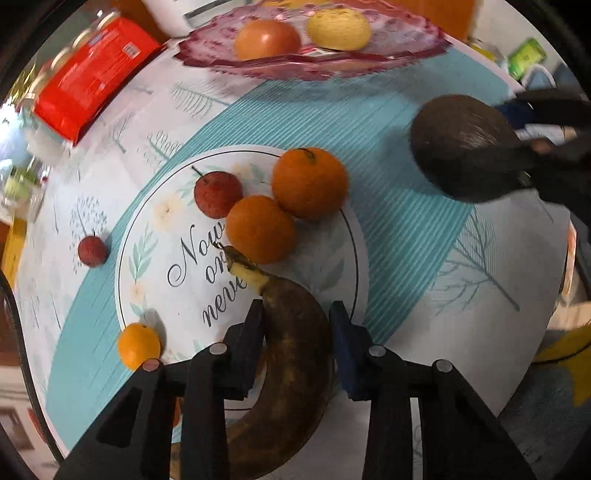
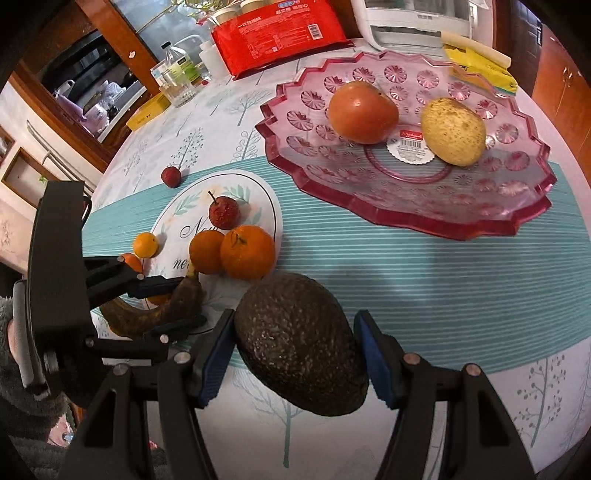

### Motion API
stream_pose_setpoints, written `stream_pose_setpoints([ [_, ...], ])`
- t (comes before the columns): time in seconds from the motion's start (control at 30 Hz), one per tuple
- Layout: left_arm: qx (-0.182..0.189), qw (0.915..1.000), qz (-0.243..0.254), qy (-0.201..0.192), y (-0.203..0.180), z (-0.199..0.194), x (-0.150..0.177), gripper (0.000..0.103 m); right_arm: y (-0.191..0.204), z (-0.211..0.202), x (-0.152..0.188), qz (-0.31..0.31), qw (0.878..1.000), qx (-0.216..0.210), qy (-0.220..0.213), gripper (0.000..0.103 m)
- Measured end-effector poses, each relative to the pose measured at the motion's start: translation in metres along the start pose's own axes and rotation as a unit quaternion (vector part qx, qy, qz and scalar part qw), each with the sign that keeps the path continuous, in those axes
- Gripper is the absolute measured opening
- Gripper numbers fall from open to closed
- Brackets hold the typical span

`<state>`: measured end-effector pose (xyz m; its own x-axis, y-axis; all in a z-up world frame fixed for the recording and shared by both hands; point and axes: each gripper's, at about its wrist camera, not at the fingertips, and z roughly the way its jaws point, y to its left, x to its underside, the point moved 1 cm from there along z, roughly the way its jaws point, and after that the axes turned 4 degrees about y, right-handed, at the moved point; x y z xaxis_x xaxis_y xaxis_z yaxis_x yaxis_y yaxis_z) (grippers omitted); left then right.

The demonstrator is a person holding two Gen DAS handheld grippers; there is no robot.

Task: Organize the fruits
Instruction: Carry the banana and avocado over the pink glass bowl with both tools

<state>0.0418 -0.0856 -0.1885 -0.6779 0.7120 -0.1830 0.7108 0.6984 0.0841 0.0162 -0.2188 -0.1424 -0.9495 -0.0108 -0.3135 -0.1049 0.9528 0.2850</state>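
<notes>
Right hand-held gripper is clamped on the avocado, lifted off the bench; best to carry it level to the pink dish at 1 o'clock. Left hand-held gripper is closed around the browned banana over the plate.

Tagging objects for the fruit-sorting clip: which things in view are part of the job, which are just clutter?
Job:
- banana in left gripper
- avocado in right gripper
- two oranges and a lychee on the white mat
- loose lychee, small citrus
- pink dish holding persimmon and pear

Clutter:
- red packet
- glass bottle
- white appliance
</notes>
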Motion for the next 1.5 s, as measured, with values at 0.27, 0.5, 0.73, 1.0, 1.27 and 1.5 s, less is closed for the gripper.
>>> stream_pose_setpoints([
  [0.27,0.066,0.9911,-0.114,-0.021,0.029,-0.028,0.008,0.032,-0.001,-0.013,0.004,0.008,1.000,-0.010,-0.016,0.065],
  [0.5,0.084,0.9833,-0.151,-0.058,0.035,-0.073,0.008,0.032,0.004,-0.029,0.001,0.004,0.999,-0.020,-0.037,0.065],
  [0.73,0.091,0.9780,-0.163,-0.093,0.039,-0.109,-0.015,0.031,0.007,-0.050,-0.006,0.006,0.997,-0.027,-0.068,0.065],
  [1.0,0.103,0.9757,-0.147,-0.125,0.043,-0.139,-0.065,0.031,-0.010,-0.082,-0.025,0.032,0.993,-0.022,-0.112,0.065],
  [1.27,0.114,0.9740,-0.119,-0.156,0.038,-0.169,-0.131,0.031,-0.036,-0.107,-0.055,0.062,0.986,0.006,-0.152,0.065],
  [1.5,0.096,0.9769,-0.105,-0.159,0.042,-0.162,-0.190,0.031,-0.057,-0.081,-0.078,0.083,0.986,0.044,-0.137,0.065],
])
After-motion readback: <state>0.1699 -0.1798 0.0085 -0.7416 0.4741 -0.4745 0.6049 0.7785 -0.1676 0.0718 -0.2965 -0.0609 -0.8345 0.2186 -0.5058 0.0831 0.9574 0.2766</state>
